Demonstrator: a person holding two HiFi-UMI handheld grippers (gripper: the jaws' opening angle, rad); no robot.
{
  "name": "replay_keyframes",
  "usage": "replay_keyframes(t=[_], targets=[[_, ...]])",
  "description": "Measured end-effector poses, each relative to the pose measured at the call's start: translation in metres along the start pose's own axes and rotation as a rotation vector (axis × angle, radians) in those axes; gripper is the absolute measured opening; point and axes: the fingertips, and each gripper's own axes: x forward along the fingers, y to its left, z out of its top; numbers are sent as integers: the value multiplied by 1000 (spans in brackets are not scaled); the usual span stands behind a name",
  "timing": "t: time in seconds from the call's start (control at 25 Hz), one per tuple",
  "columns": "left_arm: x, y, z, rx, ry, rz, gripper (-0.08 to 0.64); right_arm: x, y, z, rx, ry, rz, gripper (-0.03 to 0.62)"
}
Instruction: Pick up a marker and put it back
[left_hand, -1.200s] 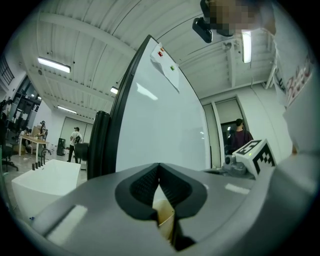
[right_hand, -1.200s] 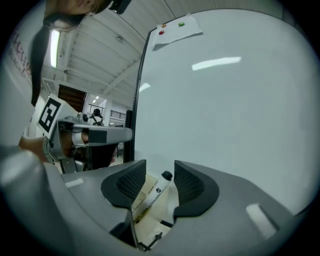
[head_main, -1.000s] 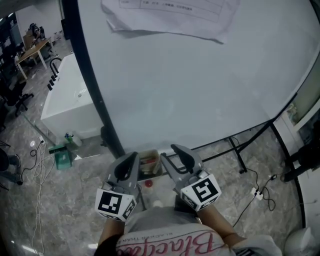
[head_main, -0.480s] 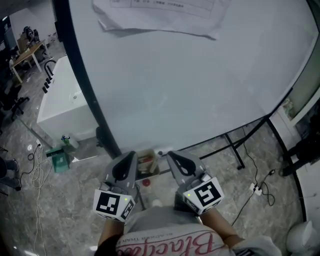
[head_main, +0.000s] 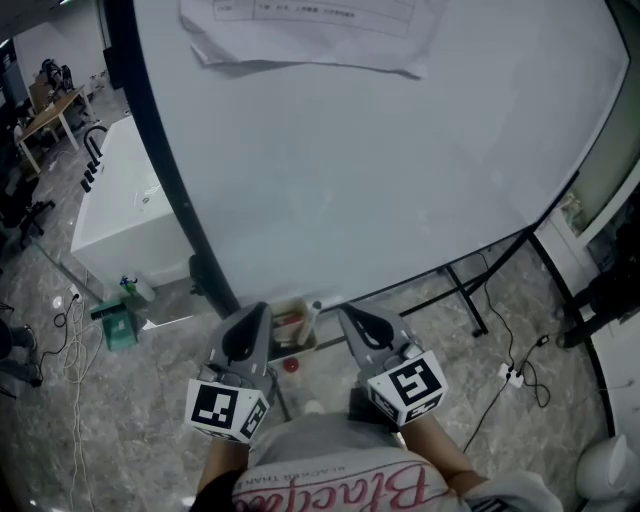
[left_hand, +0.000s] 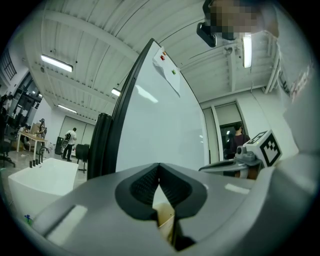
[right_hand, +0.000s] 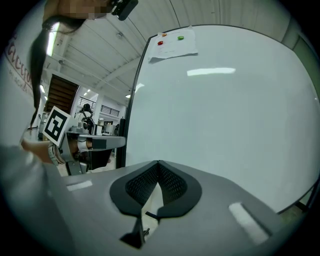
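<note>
A large whiteboard (head_main: 380, 170) fills the head view. At its lower edge sits a small tan box (head_main: 288, 325), and a slim light marker (head_main: 314, 312) with a dark tip stands at the box's right side. My left gripper (head_main: 258, 314) points at the box from just below it, its jaws together and empty. My right gripper (head_main: 350, 316) is to the right of the marker, apart from it, jaws also together with nothing between them. In the left gripper view the pads (left_hand: 150, 182) meet in front of the box (left_hand: 164, 216). In the right gripper view the pads (right_hand: 170, 185) meet before the whiteboard (right_hand: 235, 115).
Papers (head_main: 310, 35) hang at the top of the board. The board's black frame (head_main: 160, 160) and stand legs (head_main: 470, 300) run down to a marble floor. A white tub-like block (head_main: 120, 215), a green item (head_main: 118, 322), cables (head_main: 520, 385) and a small red object (head_main: 291, 365) are on the floor.
My right gripper's jaws, spread apart a second ago, have closed with nothing in them. The left gripper has hardly moved. The view has shifted a little.
</note>
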Motion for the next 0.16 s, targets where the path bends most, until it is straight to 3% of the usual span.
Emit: replay_keyframes(t=[0.16], targets=[[0,-1,0,-2,2,-3,0,0,1,1,0,12,-4,2]])
